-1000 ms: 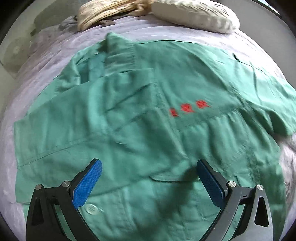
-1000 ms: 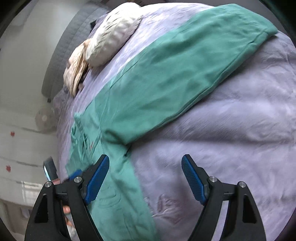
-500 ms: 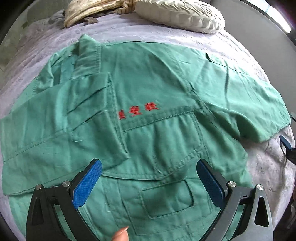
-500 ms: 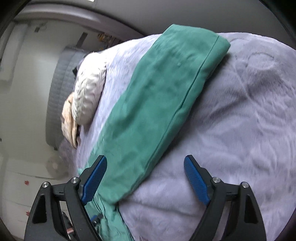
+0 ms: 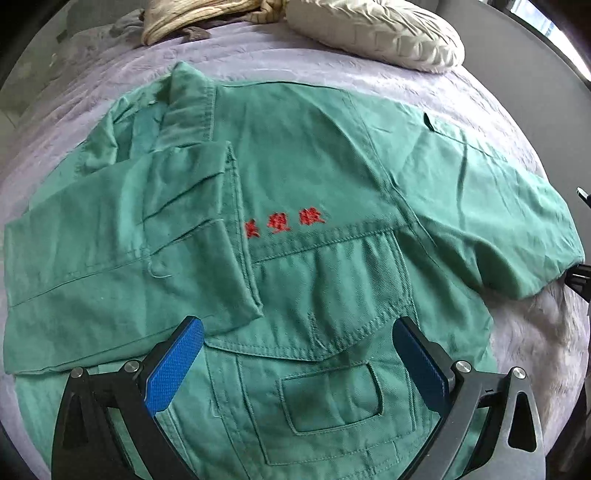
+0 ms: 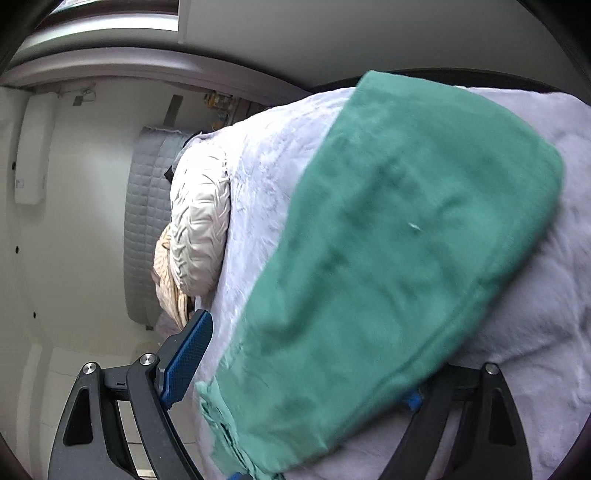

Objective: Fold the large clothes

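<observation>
Lying between right gripper [image 6: 299, 373] fingers: sleeve [image 6: 399, 251]

The jacket [image 5: 314, 206] lies spread on the bed [image 5: 517, 332], collar toward the far end. One sleeve [image 5: 122, 251] is folded in over the chest on the left; the other sleeve [image 5: 491, 221] stretches out to the right. Beyond the collar, a pillow [image 5: 376, 33] rests at the head of the bed, with a bundle of cloth [image 5: 192, 14] to its left. The left tool [image 5: 295, 369] hangs above the jacket's lower front, over a pocket [image 5: 328, 398]. The right tool [image 6: 306, 373] sits at the outstretched sleeve, one finger [image 6: 188, 358] on its left and the other beneath the cloth.
</observation>
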A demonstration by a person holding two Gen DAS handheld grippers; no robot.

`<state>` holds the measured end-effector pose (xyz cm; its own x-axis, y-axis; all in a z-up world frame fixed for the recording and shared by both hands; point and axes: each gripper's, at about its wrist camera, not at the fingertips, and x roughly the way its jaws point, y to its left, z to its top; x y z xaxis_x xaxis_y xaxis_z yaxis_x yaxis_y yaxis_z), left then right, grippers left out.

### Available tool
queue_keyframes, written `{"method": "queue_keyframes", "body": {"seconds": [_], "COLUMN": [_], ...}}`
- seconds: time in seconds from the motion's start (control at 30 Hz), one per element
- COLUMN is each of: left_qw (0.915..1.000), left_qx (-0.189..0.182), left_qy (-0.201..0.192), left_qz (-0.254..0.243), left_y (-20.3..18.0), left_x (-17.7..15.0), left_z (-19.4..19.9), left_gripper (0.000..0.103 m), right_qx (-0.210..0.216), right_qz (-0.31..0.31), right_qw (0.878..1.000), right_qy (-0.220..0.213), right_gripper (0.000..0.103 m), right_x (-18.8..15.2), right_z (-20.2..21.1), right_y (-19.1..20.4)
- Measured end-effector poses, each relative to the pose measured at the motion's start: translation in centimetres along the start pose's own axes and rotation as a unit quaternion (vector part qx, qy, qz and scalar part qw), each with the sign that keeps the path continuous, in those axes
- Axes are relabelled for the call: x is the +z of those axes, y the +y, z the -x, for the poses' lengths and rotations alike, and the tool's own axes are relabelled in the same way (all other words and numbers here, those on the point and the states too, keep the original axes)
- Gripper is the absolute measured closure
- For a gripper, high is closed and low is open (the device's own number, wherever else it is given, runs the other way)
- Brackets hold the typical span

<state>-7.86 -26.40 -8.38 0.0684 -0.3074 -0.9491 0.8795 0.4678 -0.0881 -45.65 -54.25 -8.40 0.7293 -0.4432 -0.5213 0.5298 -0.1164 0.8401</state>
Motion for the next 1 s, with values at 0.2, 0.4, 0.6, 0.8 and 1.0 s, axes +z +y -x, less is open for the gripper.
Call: {"method": "queue_keyframes", "body": {"seconds": [0.2, 0.4, 0.6, 0.8, 1.0], "left_qw": [0.9993, 0.9971, 0.9936, 0.9909, 0.9876], "left_qx": [0.037, 0.075, 0.109, 0.118, 0.127], "left_qy": [-0.001, 0.004, -0.002, -0.003, -0.008], "left_qz": [0.004, 0.014, 0.028, 0.064, 0.092], "left_y": [2.1, 6.1, 11.3, 17.2, 22.5], "left_x": [0.2, 0.0, -0.9, -2.2, -3.8], "left_z": [0.3, 0.5, 1.0, 1.5, 1.8], "left_gripper": [0.001, 0.001, 0.001, 0.001, 0.001], "right_qx": [0.0, 0.02, 0.032, 0.021, -0.019], "right_qz": [-0.002, 0.102, 0.271, 0.433, 0.466], "right_qw": [1.0, 0.994, 0.958, 0.887, 0.848], "right_qy": [0.013, 0.038, 0.086, 0.159, 0.254], "right_gripper": [0.098, 0.098, 0.098, 0.098, 0.098], "right_x": [-0.2, -3.6, -12.1, -25.3, -36.2], "right_z": [-1.9, -3.7, -8.1, -13.8, -21.2], "right_y": [2.5, 9.6, 20.0, 26.8, 25.2]}}
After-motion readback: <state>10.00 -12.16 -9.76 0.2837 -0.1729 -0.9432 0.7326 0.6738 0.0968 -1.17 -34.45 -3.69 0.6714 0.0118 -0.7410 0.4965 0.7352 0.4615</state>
